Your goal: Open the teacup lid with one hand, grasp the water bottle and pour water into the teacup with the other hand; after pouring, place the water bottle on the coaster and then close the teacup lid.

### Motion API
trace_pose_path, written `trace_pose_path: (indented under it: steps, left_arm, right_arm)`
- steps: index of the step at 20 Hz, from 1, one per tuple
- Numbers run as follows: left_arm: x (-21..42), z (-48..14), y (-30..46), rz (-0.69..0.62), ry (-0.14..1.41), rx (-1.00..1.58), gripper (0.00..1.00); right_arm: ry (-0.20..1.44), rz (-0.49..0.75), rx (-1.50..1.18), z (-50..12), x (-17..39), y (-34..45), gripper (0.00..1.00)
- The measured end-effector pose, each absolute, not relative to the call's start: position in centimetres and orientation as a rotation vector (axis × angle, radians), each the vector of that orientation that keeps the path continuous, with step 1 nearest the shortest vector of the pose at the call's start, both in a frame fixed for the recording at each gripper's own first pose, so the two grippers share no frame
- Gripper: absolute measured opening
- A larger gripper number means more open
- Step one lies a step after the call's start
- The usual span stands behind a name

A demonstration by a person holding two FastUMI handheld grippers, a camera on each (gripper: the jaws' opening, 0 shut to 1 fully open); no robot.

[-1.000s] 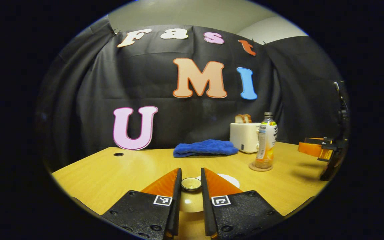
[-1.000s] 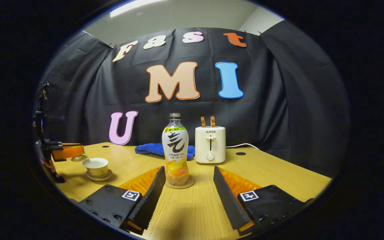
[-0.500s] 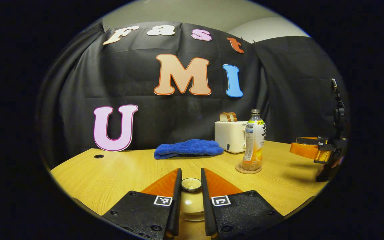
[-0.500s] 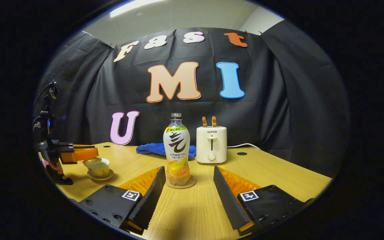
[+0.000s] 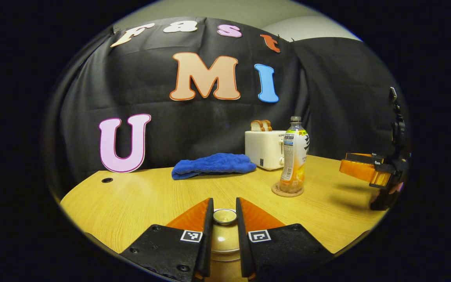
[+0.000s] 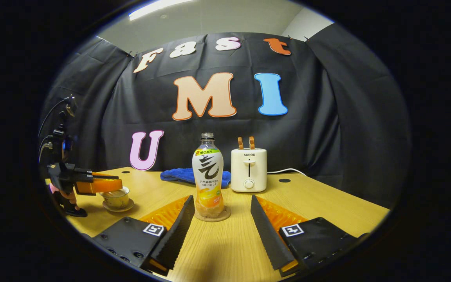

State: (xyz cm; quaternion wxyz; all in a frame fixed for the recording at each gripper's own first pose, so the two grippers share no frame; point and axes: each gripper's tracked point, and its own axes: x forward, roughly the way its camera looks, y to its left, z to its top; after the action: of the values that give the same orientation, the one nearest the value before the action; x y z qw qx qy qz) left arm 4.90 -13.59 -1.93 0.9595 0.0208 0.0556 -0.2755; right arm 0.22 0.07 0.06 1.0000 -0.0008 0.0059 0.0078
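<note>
Seen across a light wooden table (image 6: pixel 327 207) in a booth, ordered by size. At the back, a white toaster (image 6: pixel 248 170) with two slices of bread (image 6: pixel 245 142) standing in its slots, and just left of it a folded blue towel (image 6: pixel 186 175). Standing upright on a round cork coaster (image 6: pixel 212 215), a capped water bottle (image 6: pixel 208 176) with orange drink low in it, near the toaster and well apart from the teacup (image 6: pixel 115 198). Framing the bottle without touching it, the right gripper (image 6: pixel 220 225), fingers spread wide. Over on the table's far left in the right gripper view, the teacup resting on its saucer (image 6: pixel 119 207), with the left gripper (image 6: pixel 110 185) level just above its rim. In the left gripper view, the left gripper (image 5: pixel 224 235) clamped on the small round knob of the teacup lid (image 5: pixel 224 239), both fingers pressing its sides. Impossible to tell whether lid and cup touch.
</note>
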Motion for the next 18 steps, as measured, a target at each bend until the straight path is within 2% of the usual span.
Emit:
trace_pose_path:
  steps: [10, 13, 18]
  left_arm:
    - [4.9, -1.7, -13.3, -0.545, 0.101, 0.031, 0.32]
    - [4.8, -1.3, -13.1, -0.539, 0.083, 0.014, 0.52]
    - [4.5, -0.5, -12.8, -0.532, 0.039, -0.016, 0.67]
  right_arm:
    - [0.012, 0.019, -0.001, 0.1, 0.1, 0.2, 0.88]
    - [0.012, 0.019, -0.002, 0.1, 0.2, 0.2, 0.88]
    - [0.012, 0.021, -0.002, 0.1, 0.1, 0.3, 0.88]
